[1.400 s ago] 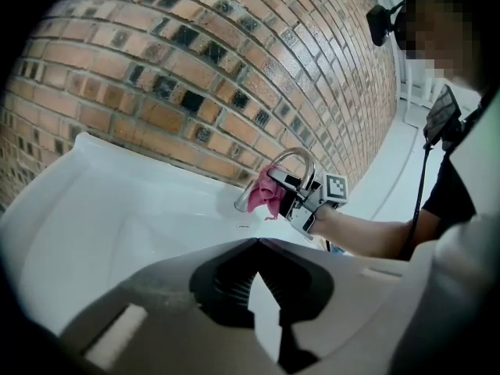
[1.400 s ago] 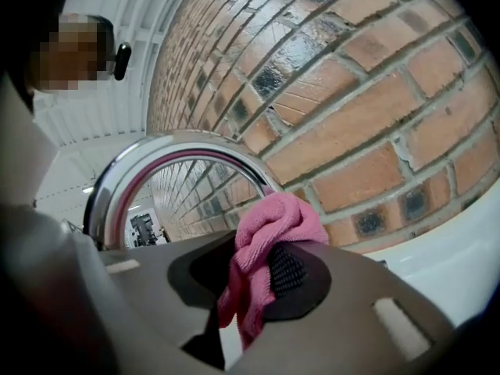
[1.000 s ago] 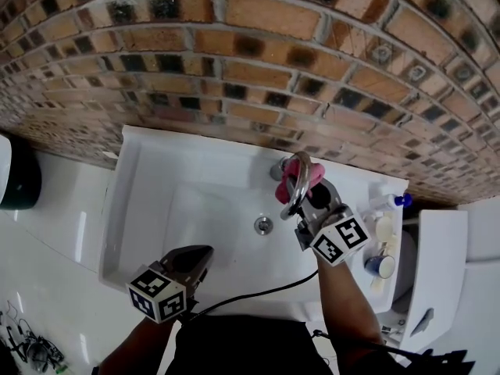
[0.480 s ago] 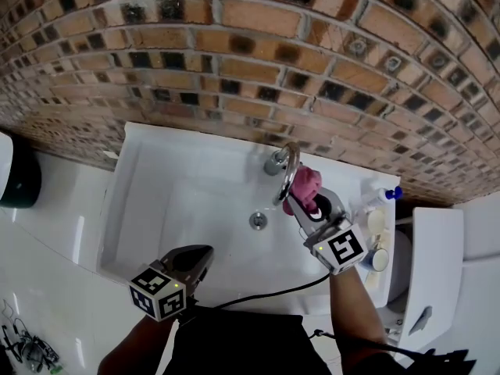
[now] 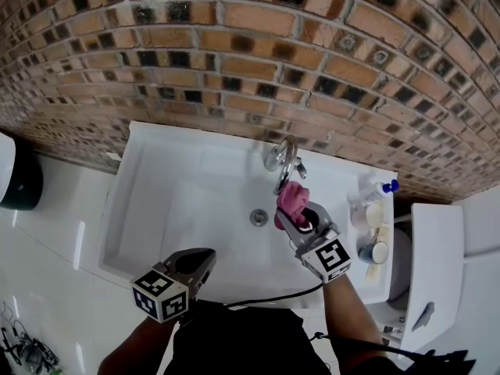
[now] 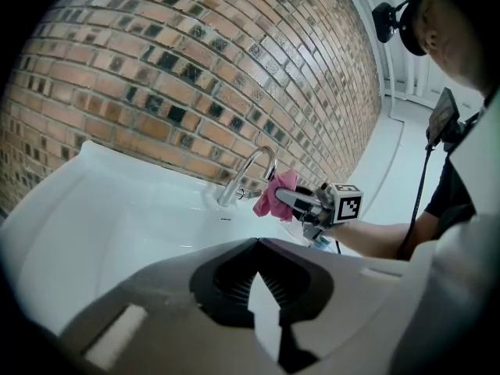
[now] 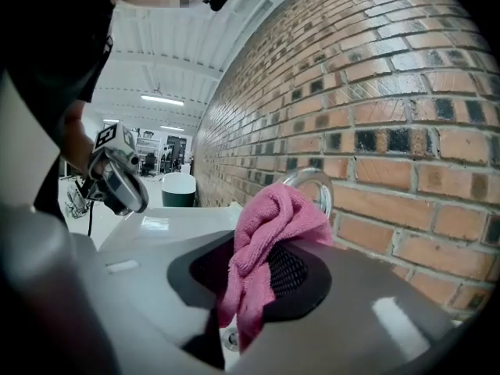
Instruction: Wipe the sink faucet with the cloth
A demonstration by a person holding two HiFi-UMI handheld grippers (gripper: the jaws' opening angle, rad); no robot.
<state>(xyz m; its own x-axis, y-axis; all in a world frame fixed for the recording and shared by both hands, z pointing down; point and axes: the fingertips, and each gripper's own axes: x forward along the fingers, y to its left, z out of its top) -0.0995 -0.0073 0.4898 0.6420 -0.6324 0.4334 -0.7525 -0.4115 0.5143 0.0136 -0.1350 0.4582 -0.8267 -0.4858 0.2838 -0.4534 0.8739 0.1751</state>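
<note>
— Holding what, the right gripper (image 5: 297, 216)?
— A pink terry cloth (image 5: 292, 197), clamped, pressed against the curved chrome faucet (image 5: 284, 161) over the white sink (image 5: 172, 209).
— Left gripper (image 5: 197, 262)?
— Jaws together, empty, near the sink's front rim.

Cloth (image 5: 293, 198) pink, faucet (image 5: 284, 159) shiny chrome, sink (image 5: 183, 205) plain white, wall (image 5: 234, 45) red-brown brick with black-patched bricks, grey mortar.

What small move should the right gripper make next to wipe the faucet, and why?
Probably push the right gripper forward and upward so the cloth rubs along the curved faucet. Its jaws are shut on the cloth, which bunches at the spout's tip, and the arch and base lie beyond it towards the brick wall. The left gripper is shut and empty at the sink's near edge.
</note>
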